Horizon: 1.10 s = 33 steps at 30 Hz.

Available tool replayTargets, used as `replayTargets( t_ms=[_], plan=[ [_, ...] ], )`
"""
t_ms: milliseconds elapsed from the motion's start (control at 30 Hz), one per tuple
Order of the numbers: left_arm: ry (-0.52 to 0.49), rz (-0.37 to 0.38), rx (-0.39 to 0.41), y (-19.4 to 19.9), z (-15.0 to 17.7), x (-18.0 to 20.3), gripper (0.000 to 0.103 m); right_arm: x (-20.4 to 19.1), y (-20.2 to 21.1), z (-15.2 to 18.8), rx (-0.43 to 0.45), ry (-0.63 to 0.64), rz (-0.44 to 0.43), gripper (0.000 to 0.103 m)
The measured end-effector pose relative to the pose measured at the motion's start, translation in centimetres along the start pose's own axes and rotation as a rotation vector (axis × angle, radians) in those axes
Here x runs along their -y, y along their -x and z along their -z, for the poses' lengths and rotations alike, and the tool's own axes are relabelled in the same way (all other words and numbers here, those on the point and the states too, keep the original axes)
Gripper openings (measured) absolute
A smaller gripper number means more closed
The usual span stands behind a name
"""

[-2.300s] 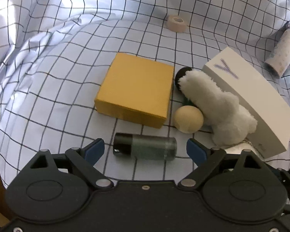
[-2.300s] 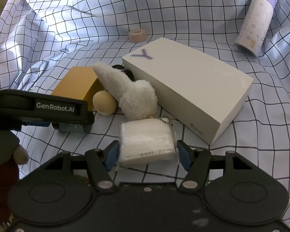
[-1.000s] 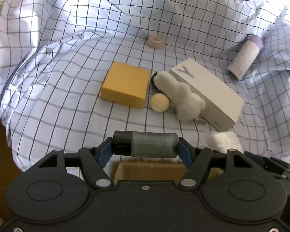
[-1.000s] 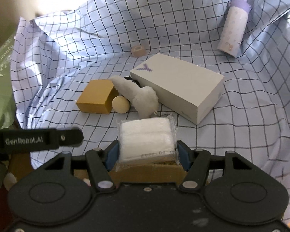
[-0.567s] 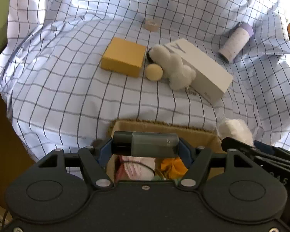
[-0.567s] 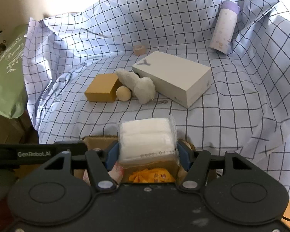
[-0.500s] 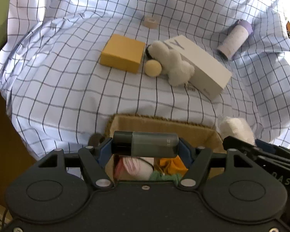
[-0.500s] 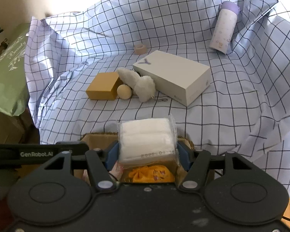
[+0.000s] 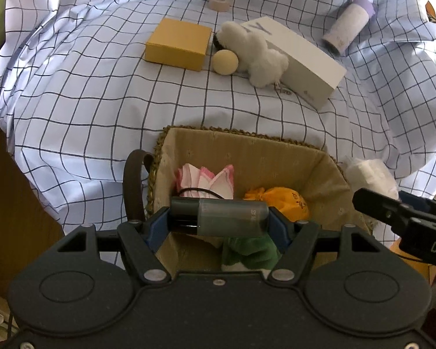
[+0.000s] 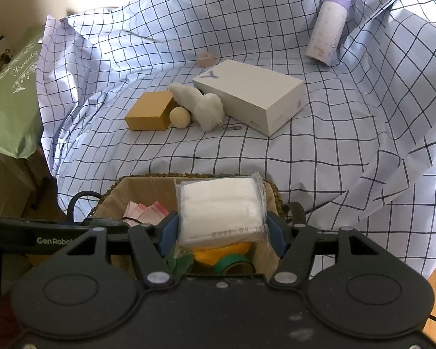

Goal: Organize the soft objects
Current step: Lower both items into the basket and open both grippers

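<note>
Two hand-held grippers — bottle (image 9: 219, 217), tissue pack (image 10: 221, 213) clamped — above basket (image 9: 247, 145).

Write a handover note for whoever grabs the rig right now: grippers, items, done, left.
Left gripper: shut on the dark grey-green cylindrical bottle, held crosswise over the open woven basket with beige lining.
Right gripper: shut on the white plastic-wrapped tissue pack, also above the basket.
In the basket: pink-and-white folded cloth, orange fabric pouch, green cloth.
On the checked sheet: white fluffy plush, beige ball, yellow box, white box, tape roll, lilac-capped flask.
Done: both items lifted over the basket.
Left: release what belongs there; the plush looks like the remaining soft item.
</note>
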State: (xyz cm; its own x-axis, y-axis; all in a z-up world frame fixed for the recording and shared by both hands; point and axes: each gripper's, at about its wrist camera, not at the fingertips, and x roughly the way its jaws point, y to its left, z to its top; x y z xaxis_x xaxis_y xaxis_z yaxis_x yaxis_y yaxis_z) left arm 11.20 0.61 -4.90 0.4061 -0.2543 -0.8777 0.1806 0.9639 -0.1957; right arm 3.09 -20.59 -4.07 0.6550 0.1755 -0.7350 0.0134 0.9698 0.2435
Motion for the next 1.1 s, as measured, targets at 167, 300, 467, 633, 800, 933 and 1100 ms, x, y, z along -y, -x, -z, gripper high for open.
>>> replayTargets(
  t_ms=[167, 300, 467, 633, 800, 933, 1100],
  plan=[
    [0.002, 0.006, -0.001, -0.01, -0.02, -0.07, 0.070, -0.41, -0.09, 0.01, -0.003, 0.007, -0.008, 0.063],
    [0.003, 0.006, 0.001, -0.02, -0.09, -0.09, 0.070, -0.48, -0.23, 0.03, -0.010, 0.011, -0.010, 0.063],
    [0.010, 0.009, 0.003, -0.04, -0.12, -0.18, 0.071, -0.45, -0.41, 0.14, -0.023, 0.014, -0.011, 0.063],
    [0.018, 0.012, 0.002, -0.09, -0.08, -0.23, 0.071, -0.66, -0.40, 0.31, -0.024, 0.024, -0.015, 0.067],
    [0.019, 0.014, 0.001, -0.11, -0.04, -0.25, 0.071, -0.52, -0.44, 0.33, -0.023, 0.015, -0.016, 0.069],
    [0.020, 0.013, 0.002, -0.11, -0.03, -0.24, 0.071, -0.42, -0.45, 0.38, -0.023, 0.011, -0.015, 0.070],
    [0.020, 0.014, 0.001, -0.10, -0.06, -0.23, 0.071, -0.41, -0.67, 0.48, -0.030, 0.007, -0.013, 0.071]
  ],
)
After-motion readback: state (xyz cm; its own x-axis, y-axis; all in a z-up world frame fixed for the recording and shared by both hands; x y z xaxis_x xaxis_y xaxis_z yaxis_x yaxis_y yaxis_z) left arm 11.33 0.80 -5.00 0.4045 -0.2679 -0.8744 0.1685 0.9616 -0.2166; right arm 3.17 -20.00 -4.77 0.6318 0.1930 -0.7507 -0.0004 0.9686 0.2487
